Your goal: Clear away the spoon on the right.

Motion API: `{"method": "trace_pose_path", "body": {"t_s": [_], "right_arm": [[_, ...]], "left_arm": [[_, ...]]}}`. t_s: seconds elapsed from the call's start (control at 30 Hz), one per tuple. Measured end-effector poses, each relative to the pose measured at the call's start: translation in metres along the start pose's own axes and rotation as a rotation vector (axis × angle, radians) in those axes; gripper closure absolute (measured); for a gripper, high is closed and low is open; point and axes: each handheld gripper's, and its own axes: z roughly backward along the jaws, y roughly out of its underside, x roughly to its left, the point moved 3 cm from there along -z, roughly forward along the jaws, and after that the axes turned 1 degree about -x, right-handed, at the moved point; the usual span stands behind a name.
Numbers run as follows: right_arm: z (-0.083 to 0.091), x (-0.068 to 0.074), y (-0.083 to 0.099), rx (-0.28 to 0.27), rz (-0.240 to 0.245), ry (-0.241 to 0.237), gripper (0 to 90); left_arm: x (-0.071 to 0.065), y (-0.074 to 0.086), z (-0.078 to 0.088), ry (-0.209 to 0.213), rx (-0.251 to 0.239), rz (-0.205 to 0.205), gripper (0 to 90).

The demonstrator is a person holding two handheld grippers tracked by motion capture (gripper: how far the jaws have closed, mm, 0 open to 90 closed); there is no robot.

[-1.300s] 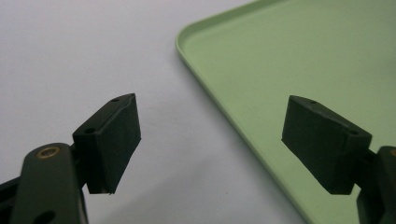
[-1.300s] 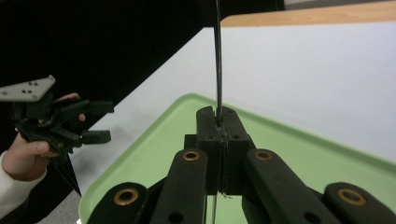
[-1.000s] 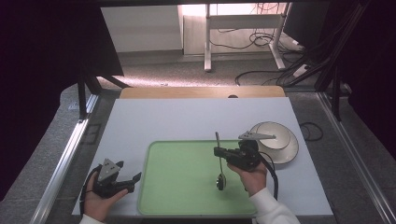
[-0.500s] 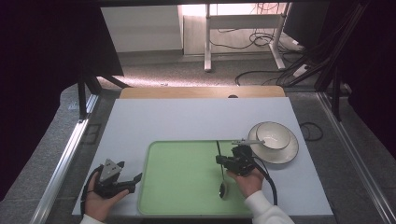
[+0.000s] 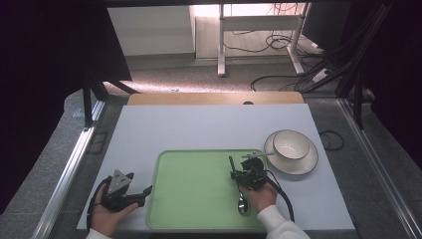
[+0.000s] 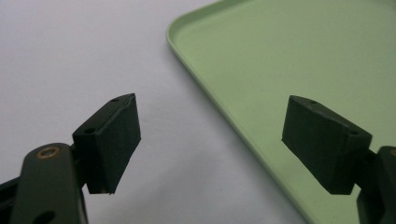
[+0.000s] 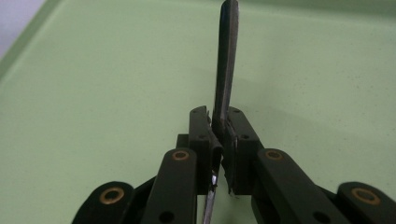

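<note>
white table top (image 5: pixel 199 129) | wooden board (image 5: pixel 214 98) at far edge | cables (image 5: pixel 278 79) on floor | metal frame legs (image 5: pixel 221 45)

My counter (image 5: pixel 199 129): white top, wooden strip (image 5: pixel 214 98) along far edge. Grey carpet floor (image 5: pixel 199 79) beyond. White desk legs (image 5: pixel 221 40) at back, black cables (image 5: pixel 278 74) tangled beside. Bright light patch on far floor. Dark curtains (image 5: pixel 45 64) both sides.

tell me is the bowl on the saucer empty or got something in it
Empty, as far as the high view shows: the bowl on its saucer shows a plain white inside, with nothing in it.
</note>
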Motion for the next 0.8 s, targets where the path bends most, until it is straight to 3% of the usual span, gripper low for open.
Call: {"method": "trace_pose_path", "body": {"t_s": [0.13, 0.17, 0.3, 0.37, 0.4, 0.47, 0.6, 0.8], "right_arm": [[-0.001, -0.001, 0.001, 0.009, 0.014, 0.025, 80.5], [-0.002, -0.001, 0.001, 0.014, 0.021, 0.047, 77.8], [-0.003, -0.002, 0.001, 0.023, 0.038, 0.056, 67.5], [-0.002, -0.002, 0.000, 0.024, 0.045, 0.082, 57.7], [-0.002, -0.002, -0.001, 0.031, 0.057, 0.102, 47.1], [-0.002, -0.002, -0.002, 0.053, 0.079, 0.119, 40.1], [0.001, -0.002, -0.004, 0.054, 0.139, 0.177, 32.1], [0.008, -0.004, -0.008, 0.014, 0.144, 0.155, 31.7]], "left_arm": [[0.000, 0.000, -0.001, 0.002, 0.001, -0.001, 18.9], [0.000, 0.000, -0.001, 0.002, 0.003, -0.001, 18.9], [-0.001, 0.000, -0.001, 0.005, 0.006, -0.005, 18.9], [-0.001, 0.001, -0.001, 0.006, 0.007, -0.005, 18.8], [-0.001, 0.001, -0.001, 0.006, 0.010, -0.006, 18.8], [-0.001, 0.001, -0.002, 0.008, 0.012, -0.008, 18.8], [-0.001, 0.001, -0.002, 0.009, 0.016, -0.011, 18.7], [-0.001, 0.001, -0.002, 0.008, 0.013, -0.009, 18.7]]}}
